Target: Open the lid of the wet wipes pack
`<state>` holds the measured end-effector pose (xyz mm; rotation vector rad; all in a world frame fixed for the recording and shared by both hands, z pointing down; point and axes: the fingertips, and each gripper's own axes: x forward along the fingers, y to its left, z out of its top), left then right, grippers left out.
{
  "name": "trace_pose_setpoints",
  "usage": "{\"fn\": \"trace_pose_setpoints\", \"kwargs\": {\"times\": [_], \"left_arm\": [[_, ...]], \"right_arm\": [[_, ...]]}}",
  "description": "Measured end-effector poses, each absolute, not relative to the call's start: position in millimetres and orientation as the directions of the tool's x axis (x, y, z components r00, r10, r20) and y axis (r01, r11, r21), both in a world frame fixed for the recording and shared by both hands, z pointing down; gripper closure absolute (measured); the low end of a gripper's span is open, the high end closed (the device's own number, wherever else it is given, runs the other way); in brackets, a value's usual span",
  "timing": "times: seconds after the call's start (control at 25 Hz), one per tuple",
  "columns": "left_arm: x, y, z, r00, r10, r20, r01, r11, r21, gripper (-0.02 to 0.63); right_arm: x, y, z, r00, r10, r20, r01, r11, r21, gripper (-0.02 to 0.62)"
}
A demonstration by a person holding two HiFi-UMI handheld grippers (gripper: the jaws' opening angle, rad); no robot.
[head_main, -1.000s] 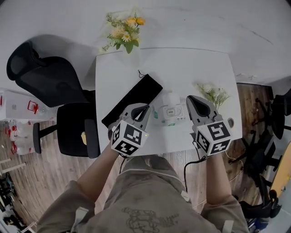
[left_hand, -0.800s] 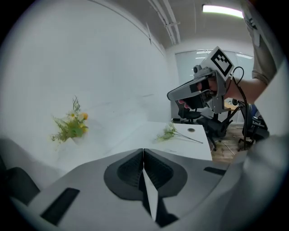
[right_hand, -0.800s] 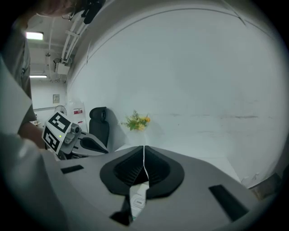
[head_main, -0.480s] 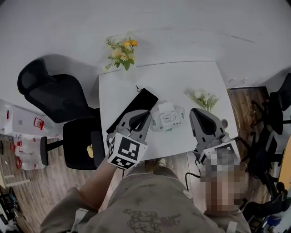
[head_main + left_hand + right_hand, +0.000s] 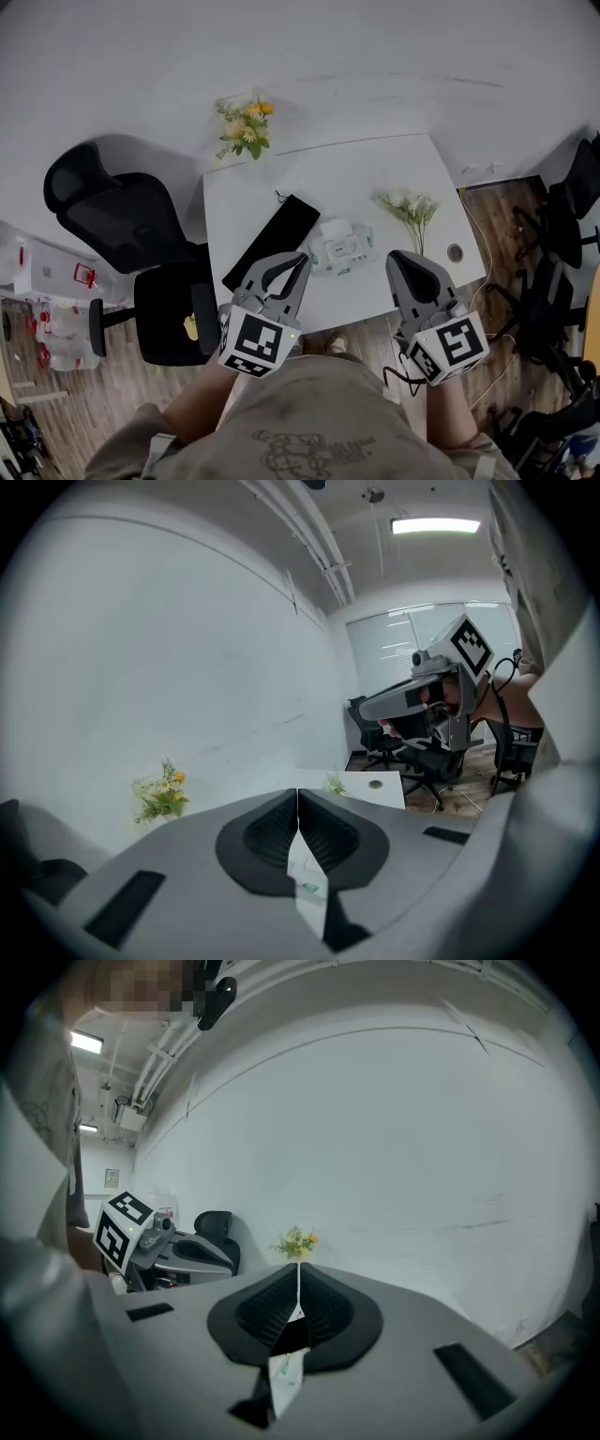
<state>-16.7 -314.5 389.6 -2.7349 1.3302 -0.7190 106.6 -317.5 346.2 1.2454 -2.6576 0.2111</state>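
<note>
The wet wipes pack (image 5: 339, 249), white with a green edge, lies mid-table with a white flap showing at its far side. My left gripper (image 5: 284, 269) hangs above the table's front edge, left of the pack and clear of it, jaws shut on nothing. My right gripper (image 5: 409, 262) hangs level with it to the pack's right, also shut and empty. In the left gripper view the jaws (image 5: 298, 803) meet, and a sliver of the pack (image 5: 307, 889) shows below them. The right gripper view shows the same: shut jaws (image 5: 298, 1288) over a piece of the pack (image 5: 284, 1378).
A black flat pouch (image 5: 272, 242) lies left of the pack on the white table (image 5: 309, 187). Yellow flowers (image 5: 242, 129) stand at the far left corner, a white sprig (image 5: 410, 206) at the right, by a cable hole (image 5: 456, 252). Black office chairs (image 5: 122, 220) stand alongside.
Both grippers have risen and drawn back from beside the pack toward the table's front edge. The pack looks smaller and farther away.
</note>
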Motion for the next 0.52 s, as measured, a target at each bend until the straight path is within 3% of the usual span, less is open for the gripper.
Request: {"fn": "trace_pose_setpoints", "kwargs": {"times": [0.52], "left_arm": [[-9.6,-302.1,389.2,0.540,-0.742,0.398,-0.742,-0.643,-0.190,0.588]], "right_arm": [[116.7,-292.8,377.7,-0.609,-0.718,0.337,-0.775,0.630,-0.058,0.560]]}}
